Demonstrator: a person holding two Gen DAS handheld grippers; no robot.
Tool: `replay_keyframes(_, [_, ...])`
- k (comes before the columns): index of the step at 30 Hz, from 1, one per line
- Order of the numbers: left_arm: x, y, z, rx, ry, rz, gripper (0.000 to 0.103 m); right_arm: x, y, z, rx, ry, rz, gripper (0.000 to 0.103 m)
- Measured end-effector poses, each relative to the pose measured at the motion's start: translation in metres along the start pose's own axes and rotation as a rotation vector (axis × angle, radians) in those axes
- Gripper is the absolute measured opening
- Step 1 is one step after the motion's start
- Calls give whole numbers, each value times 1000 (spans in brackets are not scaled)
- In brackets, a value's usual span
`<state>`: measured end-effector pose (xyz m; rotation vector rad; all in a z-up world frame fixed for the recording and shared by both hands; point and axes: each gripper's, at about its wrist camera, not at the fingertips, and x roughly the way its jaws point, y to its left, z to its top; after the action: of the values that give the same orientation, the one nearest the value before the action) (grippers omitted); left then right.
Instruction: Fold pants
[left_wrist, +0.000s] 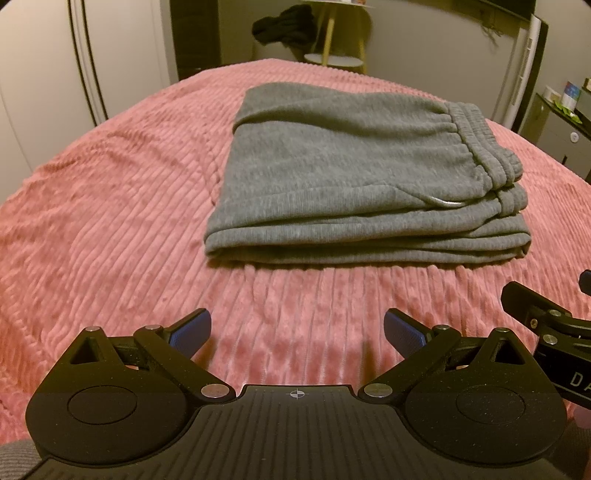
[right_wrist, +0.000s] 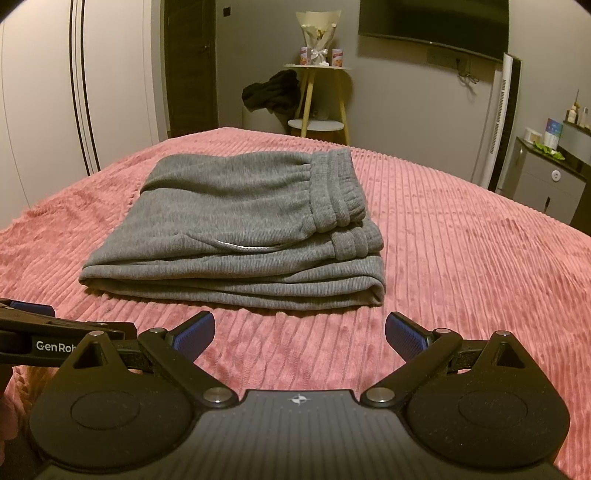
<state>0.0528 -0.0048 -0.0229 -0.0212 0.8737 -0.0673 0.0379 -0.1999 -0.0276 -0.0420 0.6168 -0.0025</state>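
Both grippers, left and right, are held with jaws spread and empty just short of the grey pants, folded in a thick stack on the pink bedspread; soft, limp fleece is judged best pinched through all layers at the near folded edge.

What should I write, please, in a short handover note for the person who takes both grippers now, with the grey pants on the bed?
Left gripper: open, empty, held above the pink bedspread, short of the pants.
Right gripper: open, empty, beside the left one, also short of the pants.
Grey pants: lying on the bedspread in a compact stack of layers, waistband on top at the right side.
Done: the folding looks finished; nothing is gripped.
Left: probably only checking the stack for neatness, if anything.
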Motion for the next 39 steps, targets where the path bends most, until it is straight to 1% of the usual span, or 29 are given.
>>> replay_keyframes(21, [1, -1, 0, -1, 5, -13, 102, -2, 0, 1, 4, -4, 5, 99])
replay_keyframes(28, [0, 1, 0, -17, 4, -24, 102, -3, 0, 1, 7, -7, 4, 99])
replay_keyframes(32, [1, 5, 1, -39, 8, -47, 102, -3, 0, 0, 8, -6, 2, 99])
replay_keyframes(39, [1, 4, 1, -34, 12, -42, 102, -3, 0, 0, 8, -8, 1, 99])
